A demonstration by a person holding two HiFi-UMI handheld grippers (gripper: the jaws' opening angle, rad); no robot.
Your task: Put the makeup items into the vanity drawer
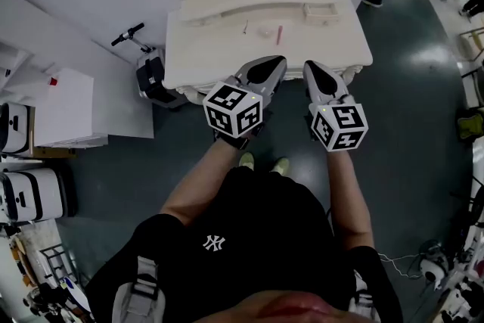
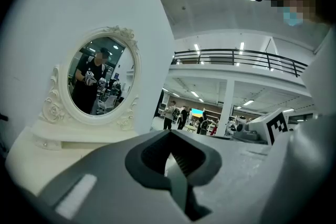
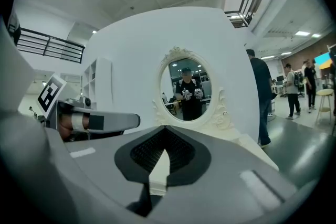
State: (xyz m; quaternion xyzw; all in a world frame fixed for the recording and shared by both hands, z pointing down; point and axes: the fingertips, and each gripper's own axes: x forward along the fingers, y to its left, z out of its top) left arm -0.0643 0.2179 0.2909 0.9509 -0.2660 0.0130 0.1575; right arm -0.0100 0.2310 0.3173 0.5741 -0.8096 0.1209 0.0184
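Judged as the approach stage: the left tool and right tool, both closed on nothing, are hovering mid-frame at the counter edge, makeup items lying upper centre; next move likely requires opening over one.

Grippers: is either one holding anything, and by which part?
Nothing is held. Left gripper and right gripper each show jaws shut tip to tip, nothing between. A pink stick lies on the vanity.
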